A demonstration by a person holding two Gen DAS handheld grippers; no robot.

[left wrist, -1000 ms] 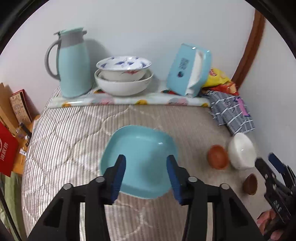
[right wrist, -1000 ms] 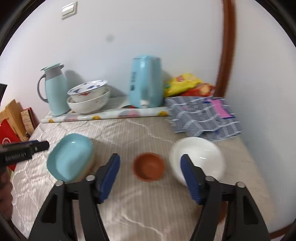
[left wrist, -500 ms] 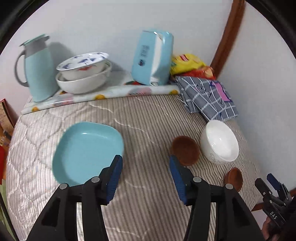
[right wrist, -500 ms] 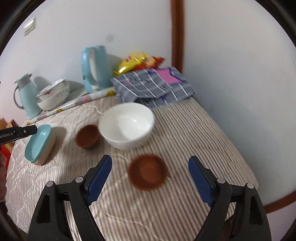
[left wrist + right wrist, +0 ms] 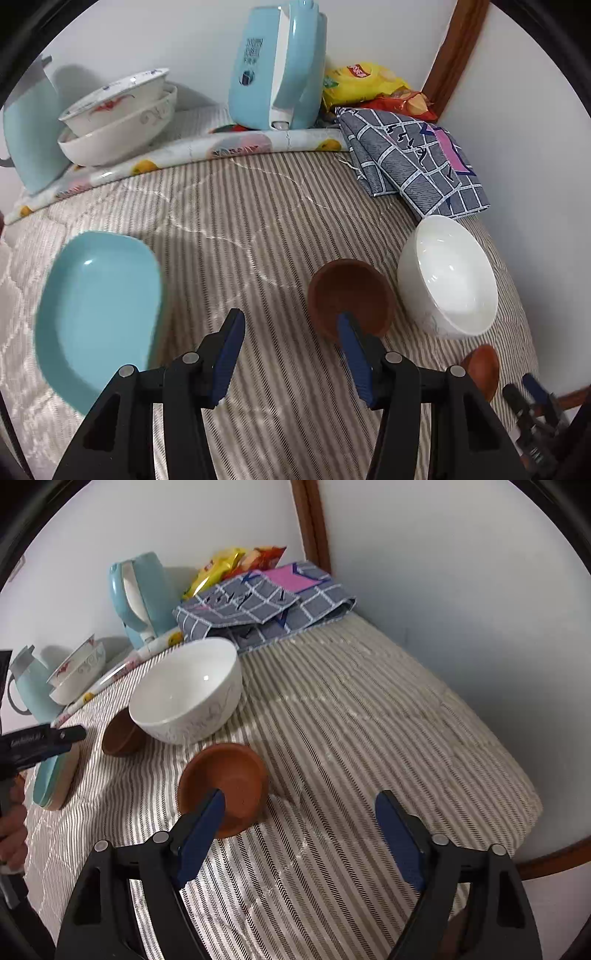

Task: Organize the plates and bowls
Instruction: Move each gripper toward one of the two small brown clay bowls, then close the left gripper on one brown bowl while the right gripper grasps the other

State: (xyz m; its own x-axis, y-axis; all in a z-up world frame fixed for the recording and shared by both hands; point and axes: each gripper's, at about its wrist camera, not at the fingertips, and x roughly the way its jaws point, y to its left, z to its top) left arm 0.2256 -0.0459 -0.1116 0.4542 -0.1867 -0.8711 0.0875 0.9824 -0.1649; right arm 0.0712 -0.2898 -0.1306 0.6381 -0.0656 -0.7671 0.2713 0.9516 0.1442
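My left gripper is open and empty above the striped cloth; its right finger overlaps the near rim of a dark brown bowl. A light blue square plate lies to its left, a white bowl to the right, and a second brown bowl nearer the table edge. My right gripper is open and empty; its left finger overlaps the near brown bowl. The white bowl, the other brown bowl and the blue plate lie beyond.
At the back stand two stacked patterned bowls, a blue thermos jug, a blue tissue box, snack bags and a folded checked cloth. Walls close the back and right. The table edge curves at right.
Both grippers have swung right and come closer to the brown bowls. The left one moved off the blue plate to the dark brown bowl; the right one shifted so the near bowl sits at its left finger.
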